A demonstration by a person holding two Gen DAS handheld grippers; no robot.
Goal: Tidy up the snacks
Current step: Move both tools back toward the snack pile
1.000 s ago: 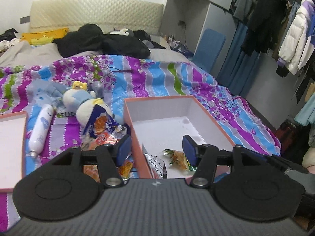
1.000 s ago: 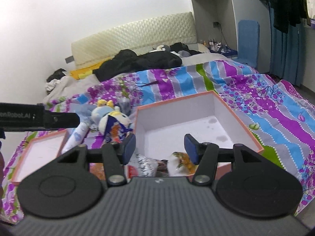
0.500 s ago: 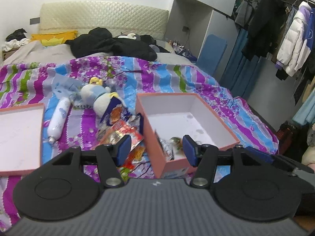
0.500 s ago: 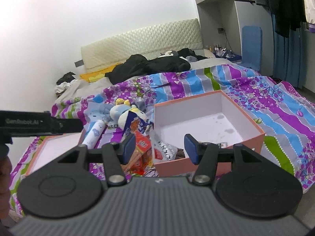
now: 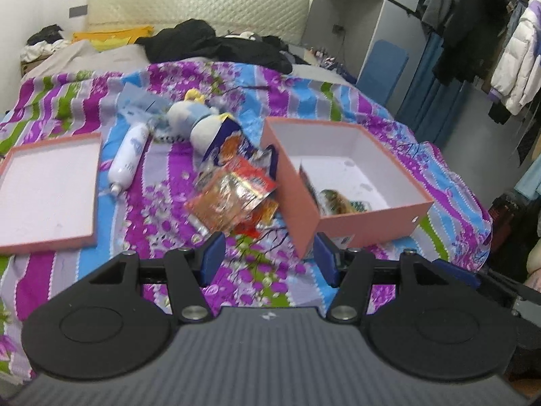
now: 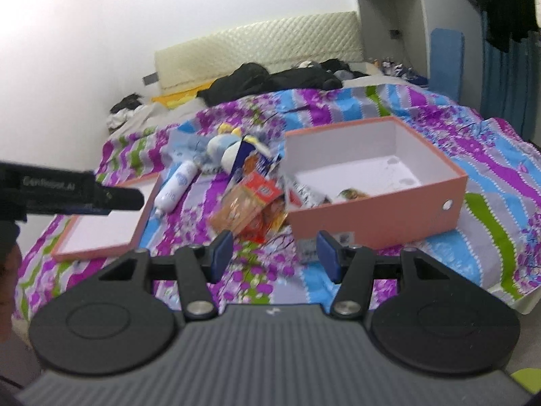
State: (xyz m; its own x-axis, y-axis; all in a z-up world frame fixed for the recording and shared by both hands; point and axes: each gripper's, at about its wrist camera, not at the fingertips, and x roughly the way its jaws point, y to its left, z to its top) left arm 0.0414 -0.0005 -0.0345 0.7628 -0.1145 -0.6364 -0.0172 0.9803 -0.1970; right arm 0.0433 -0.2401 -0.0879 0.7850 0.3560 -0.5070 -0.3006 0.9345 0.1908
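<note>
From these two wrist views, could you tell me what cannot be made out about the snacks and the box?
- Contents of the pink box: its near wall hides most packets in both views.
- Snack pile: print is motion-blurred in both views, so brands are unreadable.
- Lower packets in the pile: covered by the top ones.
- Label under the box's near edge: cut off by the right gripper in its view.

box (image 5: 358, 216) hides snacks' (image 5: 341, 201) lower parts | lid (image 5: 47, 186) — left edge cropped
</note>
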